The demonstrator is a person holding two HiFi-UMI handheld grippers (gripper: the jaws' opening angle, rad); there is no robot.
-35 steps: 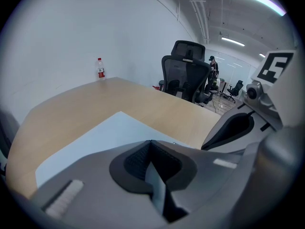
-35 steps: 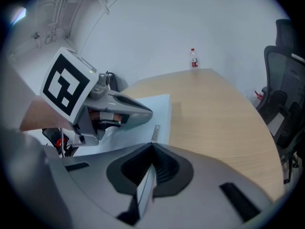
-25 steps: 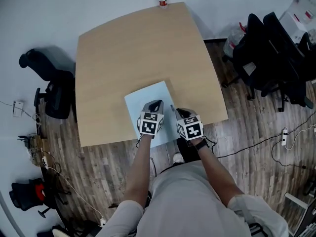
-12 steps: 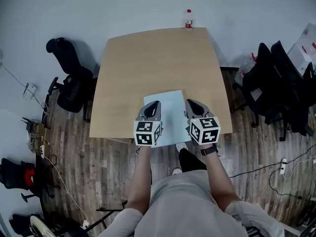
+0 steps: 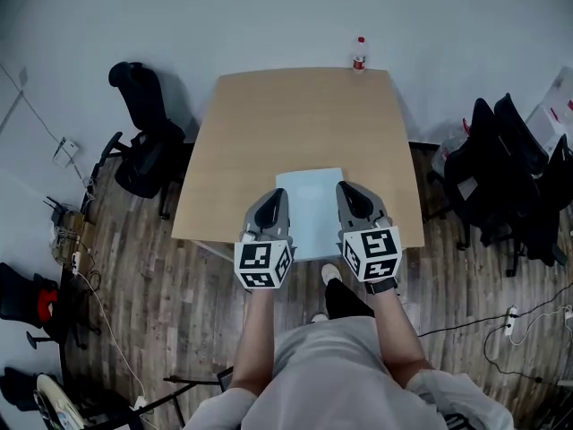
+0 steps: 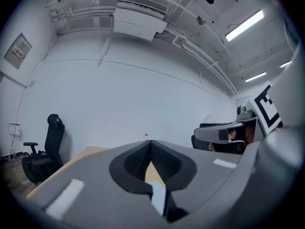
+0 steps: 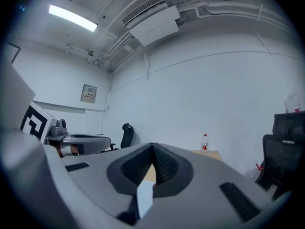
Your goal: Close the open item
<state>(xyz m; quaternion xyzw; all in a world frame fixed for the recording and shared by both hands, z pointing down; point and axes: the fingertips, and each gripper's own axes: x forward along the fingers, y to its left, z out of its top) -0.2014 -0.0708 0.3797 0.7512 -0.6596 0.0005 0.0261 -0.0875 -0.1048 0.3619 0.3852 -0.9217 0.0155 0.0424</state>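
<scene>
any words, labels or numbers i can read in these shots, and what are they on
Nothing here can be read as text.
Bottle: red label, too small to read.
Wall notice: print too small and blurred to read.
Left cube and right cube: black-and-white square markers only, no letters or numbers.

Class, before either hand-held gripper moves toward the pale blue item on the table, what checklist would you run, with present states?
1. Left hand-held gripper empty, jaws together: ok.
2. Right hand-held gripper empty, jaws together: ok.
3. Pale blue item in view between the two, near the table front edge: ok.
4. Item seen to be open: cannot tell.
5. Bottle far off at the back edge: ok.
</scene>
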